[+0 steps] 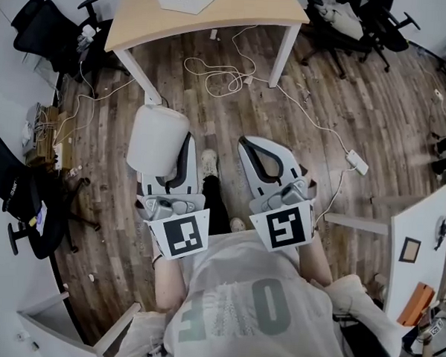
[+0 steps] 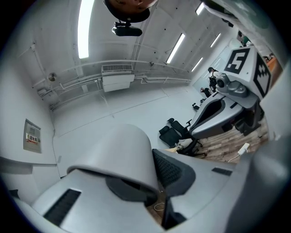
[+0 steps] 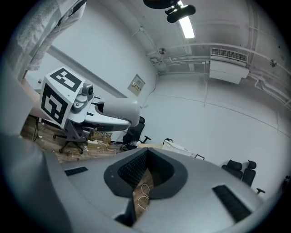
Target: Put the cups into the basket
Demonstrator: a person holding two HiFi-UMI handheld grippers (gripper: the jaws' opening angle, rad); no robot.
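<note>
White cup (image 1: pixel 158 139) held over the wooden floor (image 1: pixel 346 98)

The cup looks light, thin-walled and smooth, so I think it can slip or crush; a gentle hold on its side wall seems best. The left gripper (image 1: pixel 173 171) is clamped on that wall. The right gripper (image 1: pixel 258 150) is closed and empty.

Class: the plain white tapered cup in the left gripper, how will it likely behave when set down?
The plain white tapered cup is probably light: the left gripper seems to hold it by one wall. Its smooth wall may slip. Tall and tapered, it could tip or roll.
</note>
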